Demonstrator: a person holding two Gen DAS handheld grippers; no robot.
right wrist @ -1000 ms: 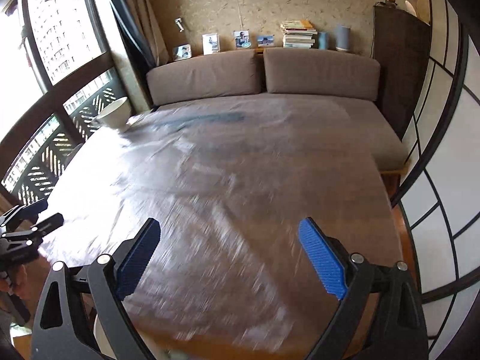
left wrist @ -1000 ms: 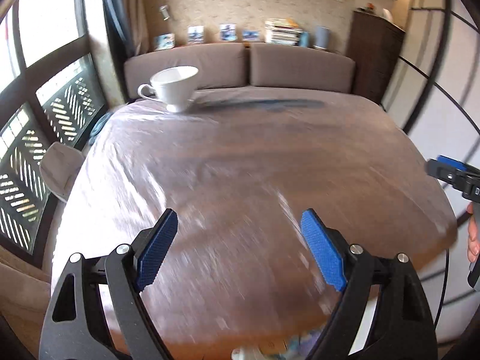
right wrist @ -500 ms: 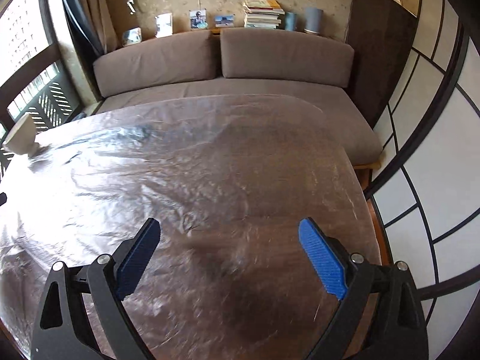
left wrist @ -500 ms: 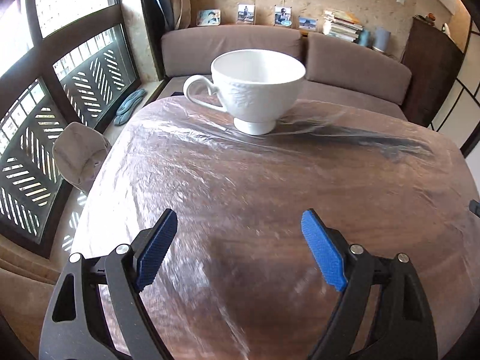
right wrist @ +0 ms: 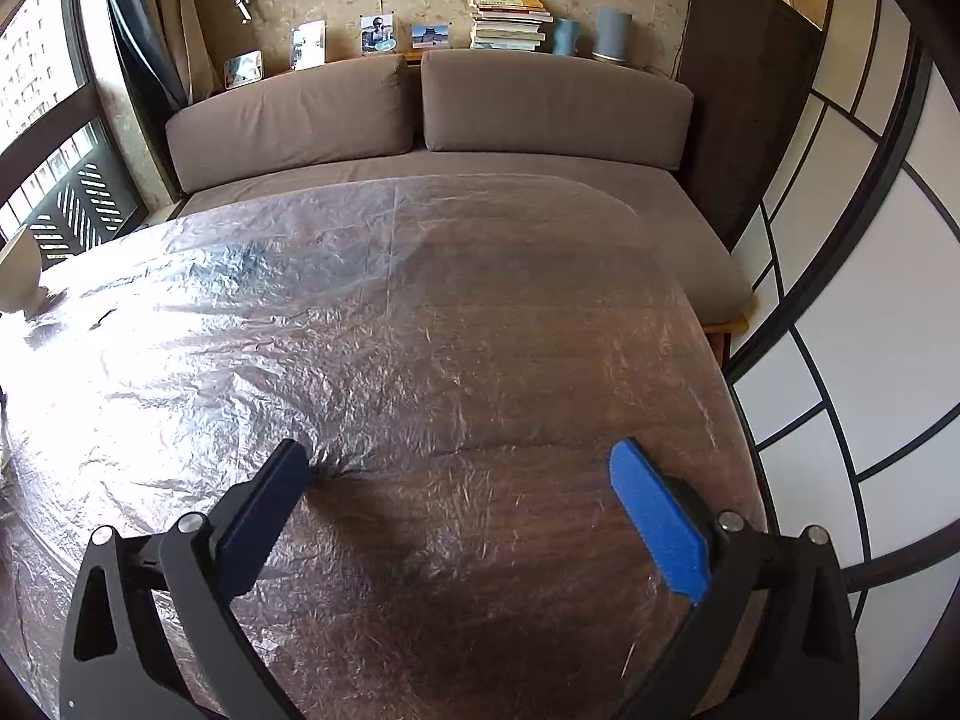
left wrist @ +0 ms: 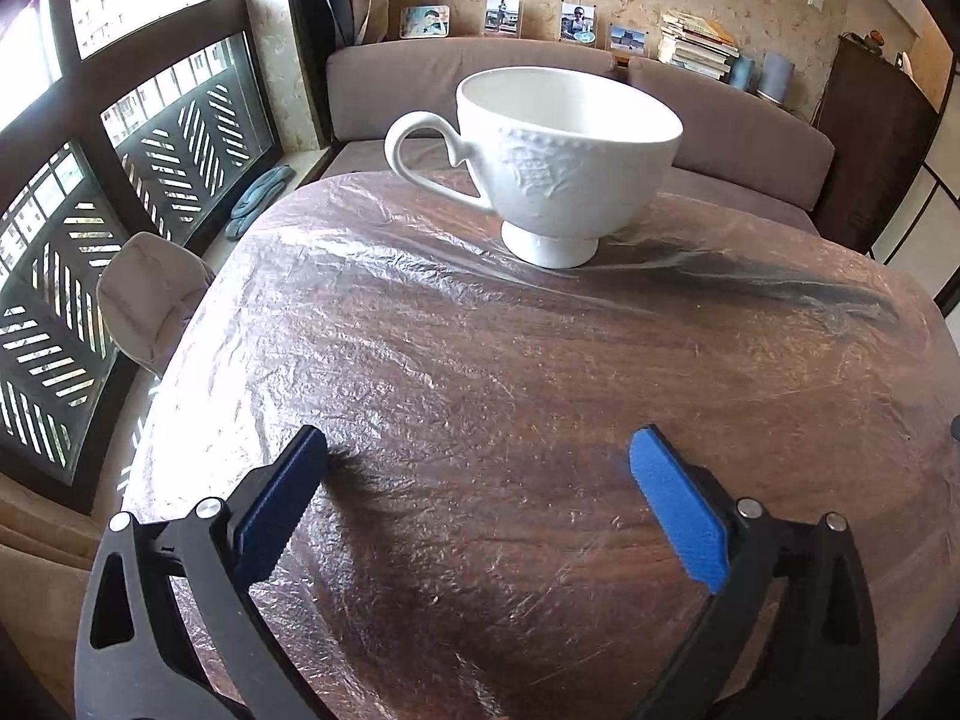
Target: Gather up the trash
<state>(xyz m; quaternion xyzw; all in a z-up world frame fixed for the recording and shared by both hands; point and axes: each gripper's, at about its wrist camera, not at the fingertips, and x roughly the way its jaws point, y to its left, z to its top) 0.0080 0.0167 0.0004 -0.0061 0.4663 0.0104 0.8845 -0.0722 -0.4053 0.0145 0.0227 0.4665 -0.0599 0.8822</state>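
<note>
A thin clear plastic sheet (left wrist: 480, 360) covers the round wooden table and is wrinkled all over; it also shows in the right wrist view (right wrist: 420, 330). A white footed teacup (left wrist: 558, 162) stands on it at the far edge, seen at the left edge of the right wrist view (right wrist: 18, 276). My left gripper (left wrist: 480, 480) is open and low over the sheet, its left fingertip touching and puckering the plastic. My right gripper (right wrist: 459, 480) is open likewise, its left fingertip pressing a pucker into the sheet.
A grey-brown sofa (right wrist: 420, 120) runs behind the table. A grey chair (left wrist: 150, 300) stands at the table's left, by the window (left wrist: 120, 150). A dark cabinet (right wrist: 750, 90) and paper screens (right wrist: 870, 300) are on the right. Books and photos line the ledge.
Both grippers moved forward and down onto the table. The cup now looms closer in the left wrist view. Each left fingertip now touches the plastic sheet.
</note>
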